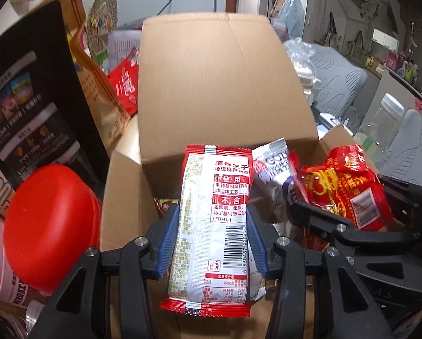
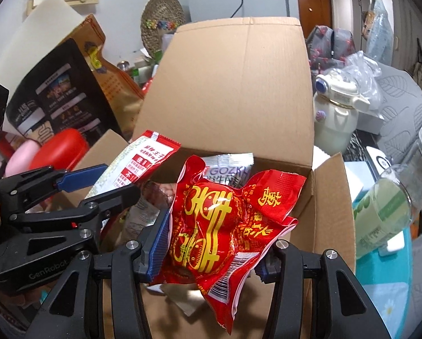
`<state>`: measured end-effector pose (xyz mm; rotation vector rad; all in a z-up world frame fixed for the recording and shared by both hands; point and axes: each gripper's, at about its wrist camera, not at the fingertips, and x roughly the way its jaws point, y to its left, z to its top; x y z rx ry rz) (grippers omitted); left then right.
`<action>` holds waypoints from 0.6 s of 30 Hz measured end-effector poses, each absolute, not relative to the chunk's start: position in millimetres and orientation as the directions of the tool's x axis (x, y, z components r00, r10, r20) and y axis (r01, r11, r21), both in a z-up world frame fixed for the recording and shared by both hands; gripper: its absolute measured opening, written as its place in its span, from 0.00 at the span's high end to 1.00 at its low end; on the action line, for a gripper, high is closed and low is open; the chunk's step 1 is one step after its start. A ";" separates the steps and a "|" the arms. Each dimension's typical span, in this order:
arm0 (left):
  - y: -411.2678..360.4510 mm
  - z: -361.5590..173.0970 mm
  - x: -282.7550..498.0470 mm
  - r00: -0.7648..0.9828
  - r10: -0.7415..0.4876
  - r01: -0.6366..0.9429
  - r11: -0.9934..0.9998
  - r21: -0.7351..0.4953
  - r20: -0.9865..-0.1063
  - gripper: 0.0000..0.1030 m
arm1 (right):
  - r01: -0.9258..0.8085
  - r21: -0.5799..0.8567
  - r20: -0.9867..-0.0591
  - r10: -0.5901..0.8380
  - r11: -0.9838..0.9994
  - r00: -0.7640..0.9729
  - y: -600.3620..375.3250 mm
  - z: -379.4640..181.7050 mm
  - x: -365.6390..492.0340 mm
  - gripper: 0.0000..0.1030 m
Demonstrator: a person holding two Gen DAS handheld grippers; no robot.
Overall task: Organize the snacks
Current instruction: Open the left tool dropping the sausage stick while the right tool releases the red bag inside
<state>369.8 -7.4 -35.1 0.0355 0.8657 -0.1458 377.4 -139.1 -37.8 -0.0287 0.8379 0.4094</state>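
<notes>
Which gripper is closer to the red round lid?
Left. The left gripper, holding the white-red packet, is just beside the red lid; the right gripper, with the red packet, is beyond it.

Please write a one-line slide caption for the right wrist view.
Right hand-held gripper holds a red snack packet above the open cardboard box.

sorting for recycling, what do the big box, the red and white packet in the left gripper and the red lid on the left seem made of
Big box: corrugated cardboard, matte brown, with fine ribbing and creased flaps.
Red and white packet: probably thin plastic film, glossy, with crimped ends and silvery glare.
Red lid: looks like smooth moulded plastic with a soft sheen.
</notes>
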 end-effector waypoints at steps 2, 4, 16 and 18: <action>-7.0 -37.4 371.1 0.634 -0.106 0.137 0.990 -0.024 -0.766 0.55 | -0.358 0.125 -0.739 0.328 0.925 0.588 -138.4 -40.6 379.2 0.50; -8.3 -39.6 372.7 0.628 -0.084 0.126 0.992 -0.006 -0.774 0.55 | -0.351 0.119 -0.746 0.317 0.929 0.586 -138.3 -42.1 380.1 0.48; -17.8 -52.9 379.2 0.586 -0.014 0.110 0.992 0.062 -0.810 0.54 | -0.291 0.109 -0.785 0.262 0.951 0.562 -144.7 -49.1 383.5 0.40; -21.1 -53.5 379.0 0.581 -0.001 0.109 0.991 0.077 -0.814 0.52 | -0.293 0.106 -0.788 0.260 0.950 0.558 -146.4 -49.4 383.2 0.38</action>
